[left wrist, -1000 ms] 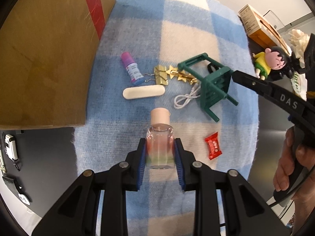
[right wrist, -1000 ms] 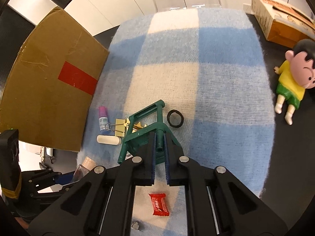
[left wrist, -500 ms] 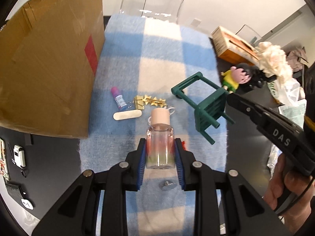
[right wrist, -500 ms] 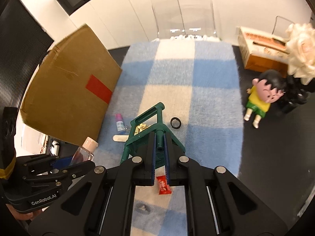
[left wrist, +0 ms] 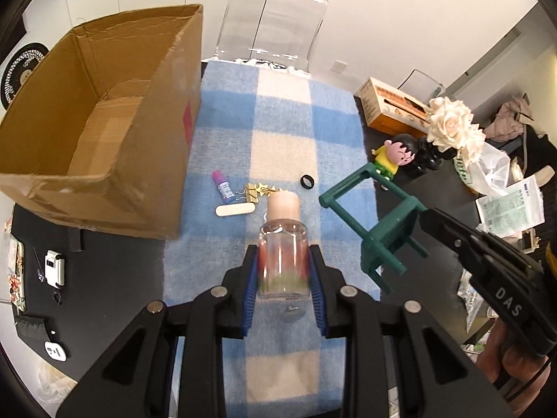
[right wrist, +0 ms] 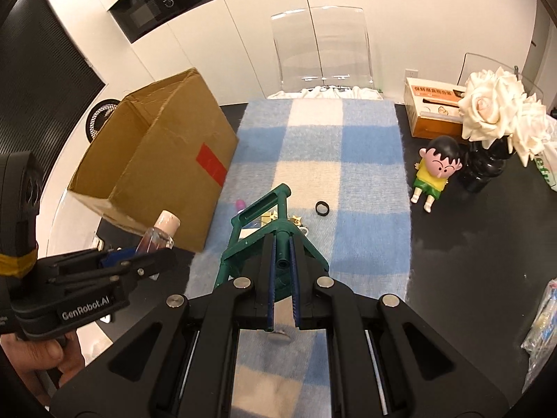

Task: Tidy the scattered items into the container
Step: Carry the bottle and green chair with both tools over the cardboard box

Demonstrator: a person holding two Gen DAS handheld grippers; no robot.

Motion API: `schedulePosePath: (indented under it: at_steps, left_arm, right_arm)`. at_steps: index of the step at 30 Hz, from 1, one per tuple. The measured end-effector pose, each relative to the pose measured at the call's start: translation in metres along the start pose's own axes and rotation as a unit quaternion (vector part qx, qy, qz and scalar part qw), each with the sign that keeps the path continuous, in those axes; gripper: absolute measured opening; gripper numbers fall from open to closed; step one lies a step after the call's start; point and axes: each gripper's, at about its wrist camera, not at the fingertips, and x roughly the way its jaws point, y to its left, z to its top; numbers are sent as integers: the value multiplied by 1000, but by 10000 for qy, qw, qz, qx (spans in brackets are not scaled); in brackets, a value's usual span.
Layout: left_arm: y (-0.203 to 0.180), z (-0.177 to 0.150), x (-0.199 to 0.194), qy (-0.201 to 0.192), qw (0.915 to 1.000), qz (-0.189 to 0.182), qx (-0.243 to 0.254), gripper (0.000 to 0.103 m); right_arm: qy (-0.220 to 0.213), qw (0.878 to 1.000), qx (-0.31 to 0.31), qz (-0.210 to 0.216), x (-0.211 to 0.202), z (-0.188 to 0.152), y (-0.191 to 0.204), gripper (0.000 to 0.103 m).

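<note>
My left gripper (left wrist: 282, 271) is shut on a clear bottle with a pink cap (left wrist: 282, 233), held high above the blue checked blanket (left wrist: 278, 122); it also shows in the right wrist view (right wrist: 158, 235). My right gripper (right wrist: 282, 278) is shut on a leg of a green toy stool (right wrist: 264, 230), lifted off the blanket, also seen in the left wrist view (left wrist: 379, 223). The open cardboard box (left wrist: 104, 139) stands to the left. On the blanket lie a purple tube (left wrist: 222, 186), gold clips (left wrist: 259, 191), a white stick (left wrist: 235, 209) and a black ring (left wrist: 307, 182).
A cartoon doll (right wrist: 435, 177), a black vase of white roses (right wrist: 494, 132) and an orange carton (right wrist: 435, 111) stand right of the blanket. A clear chair (right wrist: 323, 52) is at the far end. A small metal piece (left wrist: 294, 313) lies under the left gripper. Small devices (left wrist: 54, 268) lie left.
Both grippers have risen well above the blanket, carrying the bottle and the green stool. The view has widened so the inside of the box now shows.
</note>
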Motion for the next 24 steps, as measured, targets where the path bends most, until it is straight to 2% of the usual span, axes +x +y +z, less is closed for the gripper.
schedulePosePath:
  at_steps: [13, 24]
  left_arm:
    - [11, -8, -24, -199, 9995, -85, -241, 27]
    - [34, 14, -56, -591, 9971, -99, -479, 27]
  right_arm:
    - [-31, 9995, -313, 12, -16, 2, 29, 7]
    - [-238, 9970, -718, 149, -22, 36, 73, 7]
